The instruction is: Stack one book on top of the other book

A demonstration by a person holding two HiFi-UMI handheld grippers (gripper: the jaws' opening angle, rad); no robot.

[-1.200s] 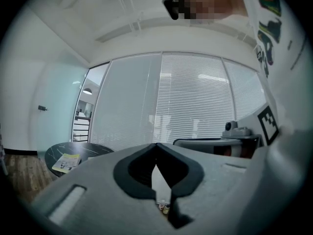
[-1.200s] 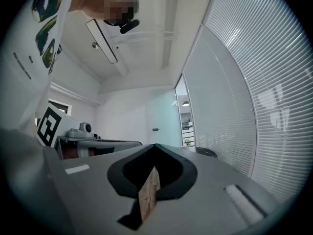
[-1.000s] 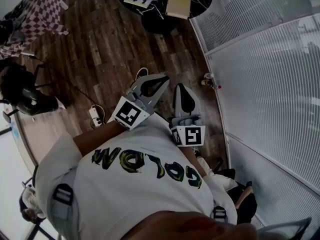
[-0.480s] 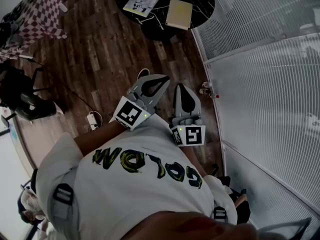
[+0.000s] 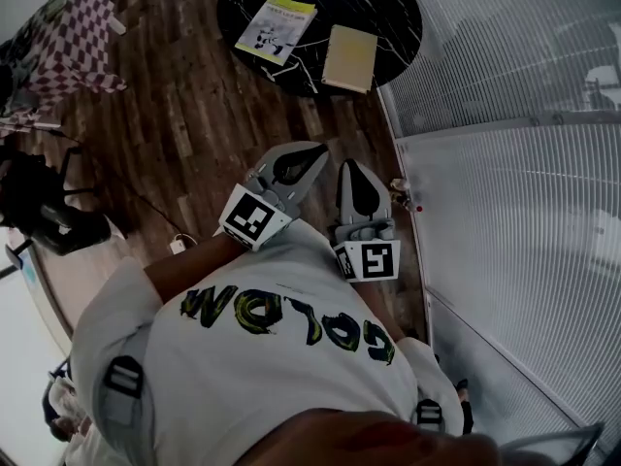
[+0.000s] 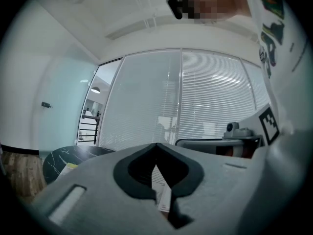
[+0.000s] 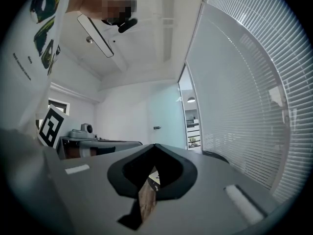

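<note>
Two books lie apart on a round black marble table (image 5: 388,8) at the top of the head view: a yellow-and-white illustrated book (image 5: 276,27) on the left and a plain pale-yellow book (image 5: 348,57) on the right. Both grippers are held level in front of the person's chest, well short of the table. My left gripper (image 5: 312,150) is shut and empty; its tips meet in the left gripper view (image 6: 156,145). My right gripper (image 5: 351,166) is likewise shut with nothing in it (image 7: 155,146). The table's edge (image 6: 63,158) shows low left in the left gripper view.
Wood plank floor (image 5: 194,115) lies between me and the table. A glass wall with white blinds (image 5: 514,163) runs along the right. A checkered cloth (image 5: 68,27) is at upper left, dark equipment (image 5: 49,212) at left, and a small floor fitting (image 5: 403,192) near the wall base.
The table and both books have slid further into view and closer as the person walks toward them. Both grippers stay shut, side by side before the chest.
</note>
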